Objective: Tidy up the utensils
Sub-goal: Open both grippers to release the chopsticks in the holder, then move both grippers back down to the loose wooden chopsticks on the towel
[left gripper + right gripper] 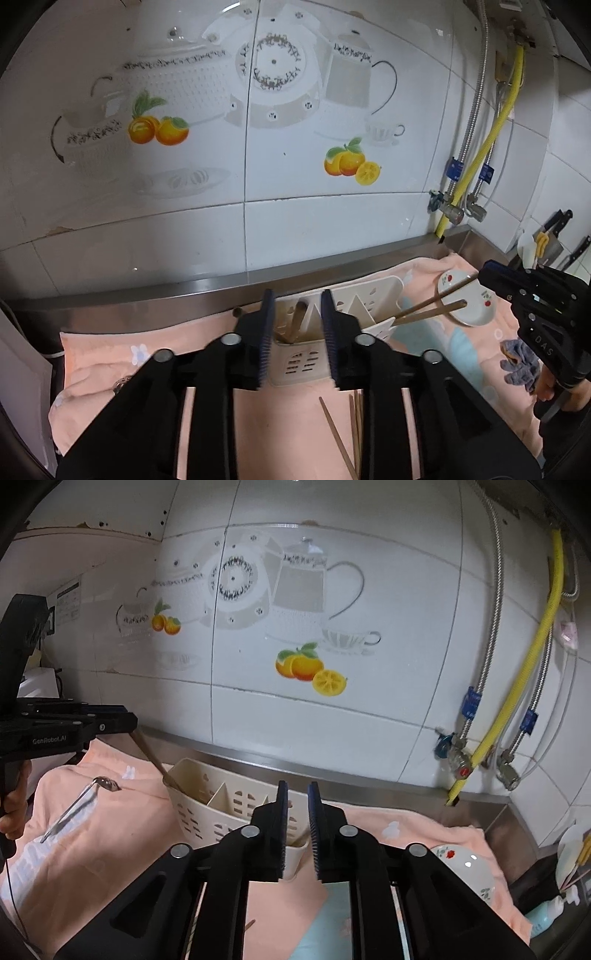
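left tool [297,332] spread, pinching nothing, poised over the white caddy [301,363] by the back edge of the bench [155,295]. right tool [297,830] parted only a sliver, nothing seen between its pads. leaning chopsticks [424,310] already in the caddy; loose chopsticks [340,439] flat on the pink cloth [110,369] toward the front edge. likely light, stiff, thin, prone to rolling: best pinched mid-length, squarely across the shaft.
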`<state>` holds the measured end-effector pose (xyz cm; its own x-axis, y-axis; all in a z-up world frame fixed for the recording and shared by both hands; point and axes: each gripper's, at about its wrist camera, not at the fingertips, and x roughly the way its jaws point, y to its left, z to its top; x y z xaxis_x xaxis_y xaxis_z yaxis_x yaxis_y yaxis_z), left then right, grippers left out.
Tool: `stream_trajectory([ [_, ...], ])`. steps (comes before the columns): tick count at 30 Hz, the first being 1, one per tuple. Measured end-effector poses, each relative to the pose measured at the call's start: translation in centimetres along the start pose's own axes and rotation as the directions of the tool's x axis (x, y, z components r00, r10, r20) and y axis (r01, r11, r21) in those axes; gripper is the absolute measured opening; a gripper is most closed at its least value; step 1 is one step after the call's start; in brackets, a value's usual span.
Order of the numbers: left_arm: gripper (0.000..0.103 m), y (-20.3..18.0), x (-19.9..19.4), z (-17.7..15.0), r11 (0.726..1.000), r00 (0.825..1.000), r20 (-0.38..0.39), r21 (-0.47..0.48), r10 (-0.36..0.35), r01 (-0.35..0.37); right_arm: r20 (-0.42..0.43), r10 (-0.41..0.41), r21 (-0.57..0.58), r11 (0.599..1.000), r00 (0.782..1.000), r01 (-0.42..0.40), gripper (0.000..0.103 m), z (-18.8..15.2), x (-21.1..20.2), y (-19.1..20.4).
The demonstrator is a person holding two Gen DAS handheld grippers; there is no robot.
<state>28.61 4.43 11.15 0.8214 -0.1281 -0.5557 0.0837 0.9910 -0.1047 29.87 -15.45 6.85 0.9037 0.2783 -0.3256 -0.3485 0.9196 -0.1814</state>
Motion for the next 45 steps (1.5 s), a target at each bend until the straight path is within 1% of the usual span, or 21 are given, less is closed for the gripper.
stream_trajectory([
  [2, 0.032, -0.1, -0.6, -0.1, 1.0, 1.0, 0.007, 0.001, -0.001, 0.001, 0.019, -0.006, 0.002, 1.0, 1.0, 0.006, 0.015, 0.0, -0.8, 0.0],
  [3, 0.037, -0.1, -1.1, -0.2, 1.0, 1.0, 0.013, -0.001, 0.002, -0.002, 0.027, -0.003, 0.005, 1.0, 1.0, 0.003, 0.015, 0.0, -1.3, 0.0],
  [7, 0.051, -0.3, -2.4, -1.2, 1.0, 1.0, 0.023, -0.002, 0.009, -0.009, 0.053, 0.018, 0.026, 0.999, 0.998, -0.019, 0.017, -0.9, -3.4, 0.1],
  [9, 0.053, -0.4, -3.1, -2.2, 1.0, 1.0, 0.02, -0.006, 0.007, -0.007, 0.06, 0.031, 0.038, 0.999, 0.998, -0.034, 0.022, -1.8, -4.5, 0.4],
  [10, 0.053, -0.5, -3.3, -2.7, 1.0, 1.0, 0.012, -0.009, 0.003, -0.003, 0.062, 0.037, 0.044, 0.998, 0.997, -0.039, 0.023, -2.3, -4.9, 0.5],
  [11, 0.056, -0.6, -3.4, -3.3, 1.0, 1.0, 0.006, -0.008, -0.002, 0.002, 0.062, 0.047, 0.053, 0.997, 0.997, -0.05, 0.023, -2.9, -5.4, 0.6],
  [12, 0.062, -0.8, -3.6, -3.9, 1.0, 1.0, 0.001, -0.005, -0.003, 0.003, 0.063, 0.054, 0.061, 0.996, 0.997, -0.058, 0.024, -3.4, -5.7, 0.6],
  [13, 0.064, -1.0, -3.7, -4.8, 1.0, 1.0, -0.005, -0.002, 0.006, -0.006, 0.062, 0.064, 0.075, 0.995, 0.996, -0.069, 0.026, -4.1, -6.2, 0.7],
  [14, 0.065, -1.2, -3.8, -5.6, 1.0, 1.0, -0.012, -0.001, 0.006, -0.006, 0.062, 0.072, 0.088, 0.993, 0.995, -0.077, 0.028, -4.8, -6.6, 0.8],
  [19, 0.066, -2.0, -3.6, -10.1, 1.0, 0.997, -0.075, -0.021, -0.023, 0.021, 0.052, 0.085, 0.126, 0.988, 0.995, -0.091, 0.029, -7.9, -8.1, 1.2],
  [22, 0.066, -2.4, -3.1, -12.8, 0.999, 0.992, -0.118, -0.039, -0.041, 0.037, 0.035, 0.091, 0.132, 0.987, 0.995, -0.095, 0.03, -9.6, -8.7, 1.8],
  [25, 0.065, -2.9, -2.5, -15.6, 0.997, 0.983, -0.172, -0.053, -0.066, 0.058, 0.024, 0.077, 0.121, 0.989, 0.997, -0.08, 0.03, -11.5, -9.4, 2.6],
  [29, 0.063, -3.6, -1.7, -18.5, 0.994, 0.969, -0.231, -0.074, -0.093, 0.078, 0.008, 0.086, 0.135, 0.987, 0.996, -0.087, 0.03, -13.3, -10.0, 3.1],
  [30, 0.059, -3.9, -1.3, -19.4, 0.993, 0.962, -0.25, -0.081, -0.106, 0.088, 0.005, 0.085, 0.139, 0.987, 0.996, -0.085, 0.03, -13.6, -10.0, 3.1],
  [33, 0.05, -4.5, -0.4, -21.0, 0.989, 0.949, -0.287, -0.101, -0.133, 0.109, -0.015, 0.098, 0.164, 0.982, 0.995, -0.094, 0.03, -14.9, -10.1, 3.3],
  [34, 0.047, -4.9, 0.1, -21.7, 0.987, 0.941, -0.305, -0.104, -0.146, 0.12, -0.023, 0.102, 0.17, 0.981, 0.995, -0.096, 0.03, -15.4, -10.0, 3.4],
  [36, 0.039, -5.2, 0.8, -22.7, 0.986, 0.933, -0.325, -0.112, -0.155, 0.125, -0.041, 0.104, 0.176, 0.98, 0.994, -0.095, 0.03, -16.3, -9.9, 3.6],
  [37, 0.038, -5.4, 1.3, -23.2, 0.984, 0.926, -0.339, -0.12, -0.166, 0.132, -0.047, 0.105, 0.177, 0.98, 0.993, -0.095, 0.03, -16.5, -9.8, 3.6],
  [41, 0.029, -5.5, 2.5, -23.9, 0.981, 0.916, -0.364, -0.146, -0.171, 0.125, -0.078, 0.107, 0.185, 0.978, 0.991, -0.091, 0.03, -17.7, -9.3, 3.7],
  [42, 0.025, -5.4, 2.8, -24.2, 0.98, 0.912, -0.37, -0.155, -0.178, 0.128, -0.086, 0.109, 0.19, 0.978, 0.99, -0.091, 0.03, -18.0, -9.1, 3.7],
  [45, 0.022, -5.4, 3.3, -24.3, 0.979, 0.908, -0.379, -0.16, -0.176, 0.124, -0.105, 0.116, 0.195, 0.976, 0.988, -0.094, 0.03, -18.7, -8.7, 3.8],
])
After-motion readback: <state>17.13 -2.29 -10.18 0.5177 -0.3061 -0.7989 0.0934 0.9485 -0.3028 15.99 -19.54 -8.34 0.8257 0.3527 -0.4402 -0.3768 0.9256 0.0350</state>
